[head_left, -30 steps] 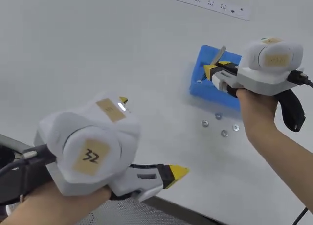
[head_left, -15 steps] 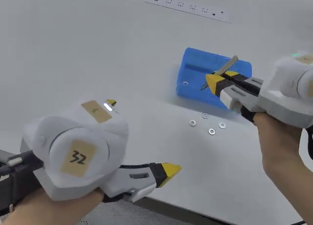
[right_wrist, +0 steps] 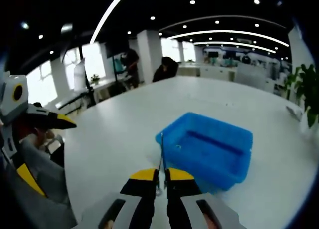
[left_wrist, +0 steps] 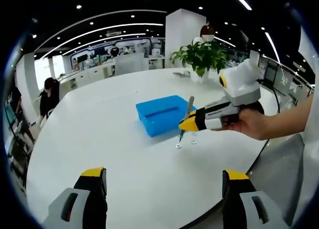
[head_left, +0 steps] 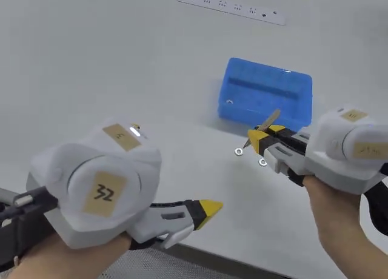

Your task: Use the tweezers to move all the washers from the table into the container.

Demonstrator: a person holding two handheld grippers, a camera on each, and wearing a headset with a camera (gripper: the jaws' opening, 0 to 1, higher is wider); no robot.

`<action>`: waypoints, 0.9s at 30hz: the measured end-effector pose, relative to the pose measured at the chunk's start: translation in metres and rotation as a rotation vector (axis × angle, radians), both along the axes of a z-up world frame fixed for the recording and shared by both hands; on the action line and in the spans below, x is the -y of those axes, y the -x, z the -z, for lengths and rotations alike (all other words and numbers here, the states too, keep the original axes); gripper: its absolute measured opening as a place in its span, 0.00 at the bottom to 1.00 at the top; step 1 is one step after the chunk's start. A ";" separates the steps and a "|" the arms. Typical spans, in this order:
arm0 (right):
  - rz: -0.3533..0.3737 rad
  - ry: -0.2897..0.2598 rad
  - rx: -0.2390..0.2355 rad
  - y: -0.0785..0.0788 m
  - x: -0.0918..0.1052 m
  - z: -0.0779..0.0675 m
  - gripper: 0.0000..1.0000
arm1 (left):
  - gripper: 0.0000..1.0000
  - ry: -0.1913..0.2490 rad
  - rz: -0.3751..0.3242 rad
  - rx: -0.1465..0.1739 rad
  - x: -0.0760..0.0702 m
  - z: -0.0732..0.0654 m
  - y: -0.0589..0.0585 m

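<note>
Two jaws stand wide apart on the left gripper (left_wrist: 163, 173), grasping nothing. It hangs low at the near edge of the white counter (head_left: 91, 60), well apart from the work.

Further right, two washers (head_left: 239, 151) lie flat on the counter, just in front of the blue container (head_left: 242, 115). More may be hidden behind the right gripper. One small ring that looks like a washer (head_left: 229, 102) lies inside the container, near its left wall.

The tweezers (head_left: 271, 118) slant down to the left, and their point is at the leftmost washer. Whether the point touches the washer, I cannot tell. The right gripper (head_left: 262, 136) is clenched on the tweezers, its yellow jaws nearly together around the shaft.

The washers are probably thin, hard and very light. They will not bend, but they lie flush on a smooth top and should skate away from a sideways push. The safest hold looks like one tweezer tip through the hole and the other outside the rim, pinching across the ring's width. Pinching the outer edges would likely make it flick out.

The tweezers are springy, so the right gripper's squeeze sets the pinch, and any slackening would drop the washer. The carry to the container is short, over its near wall.
</note>
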State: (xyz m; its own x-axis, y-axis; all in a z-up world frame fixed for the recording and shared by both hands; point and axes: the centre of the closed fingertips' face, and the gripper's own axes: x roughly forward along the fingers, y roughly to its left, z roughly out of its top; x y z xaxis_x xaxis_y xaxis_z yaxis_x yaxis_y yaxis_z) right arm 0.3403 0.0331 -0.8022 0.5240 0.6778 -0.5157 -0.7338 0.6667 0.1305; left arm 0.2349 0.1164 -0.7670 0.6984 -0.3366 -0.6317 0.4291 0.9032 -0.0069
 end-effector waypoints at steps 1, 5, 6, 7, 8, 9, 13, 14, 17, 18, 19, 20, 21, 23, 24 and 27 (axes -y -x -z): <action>-0.001 0.003 0.000 -0.001 0.000 0.001 0.04 | 0.99 -0.003 0.001 -0.001 0.000 0.000 0.000; -0.008 0.005 -0.019 -0.002 -0.002 0.008 0.04 | 0.99 -0.003 0.002 0.003 0.000 -0.001 -0.001; -0.009 0.008 -0.022 -0.002 -0.002 0.011 0.04 | 0.99 -0.003 0.000 0.000 -0.001 0.000 -0.001; -0.009 0.009 -0.027 -0.003 -0.002 0.012 0.04 | 0.99 -0.003 -0.001 -0.005 -0.001 0.001 0.000; -0.007 0.008 -0.034 -0.002 -0.002 0.013 0.04 | 0.99 -0.003 -0.005 -0.010 -0.002 0.002 0.000; -0.007 0.008 -0.035 -0.002 -0.003 0.014 0.04 | 0.99 -0.004 -0.007 -0.012 -0.003 0.002 0.000; -0.021 0.024 -0.017 -0.002 -0.003 0.014 0.04 | 0.99 -0.007 -0.010 -0.013 -0.005 0.002 0.001; -0.024 0.027 -0.016 -0.002 -0.003 0.015 0.04 | 0.99 -0.007 -0.010 -0.014 -0.005 0.003 0.001; -0.026 0.026 -0.016 -0.003 -0.002 0.015 0.04 | 0.99 -0.010 -0.007 -0.015 -0.004 0.003 0.002; -0.026 0.025 -0.015 -0.003 -0.002 0.015 0.04 | 0.99 -0.010 -0.007 -0.014 -0.004 0.003 0.001; -0.025 0.026 -0.012 -0.004 -0.002 0.015 0.04 | 0.99 -0.011 -0.006 -0.014 -0.004 0.003 0.002; -0.026 0.028 -0.011 -0.004 -0.002 0.015 0.04 | 0.99 -0.012 -0.005 -0.017 -0.004 0.004 0.002; -0.026 0.029 -0.009 -0.005 -0.002 0.015 0.04 | 0.99 -0.015 -0.003 -0.017 -0.003 0.004 0.002; -0.029 0.031 -0.003 -0.005 -0.002 0.015 0.04 | 0.99 -0.021 0.002 -0.018 -0.003 0.005 0.003; -0.032 0.035 0.000 -0.004 -0.002 0.015 0.04 | 0.99 -0.022 0.005 -0.020 -0.003 0.005 0.003; -0.051 0.049 0.015 -0.002 -0.002 0.016 0.04 | 0.99 -0.027 0.010 -0.021 -0.002 0.006 0.003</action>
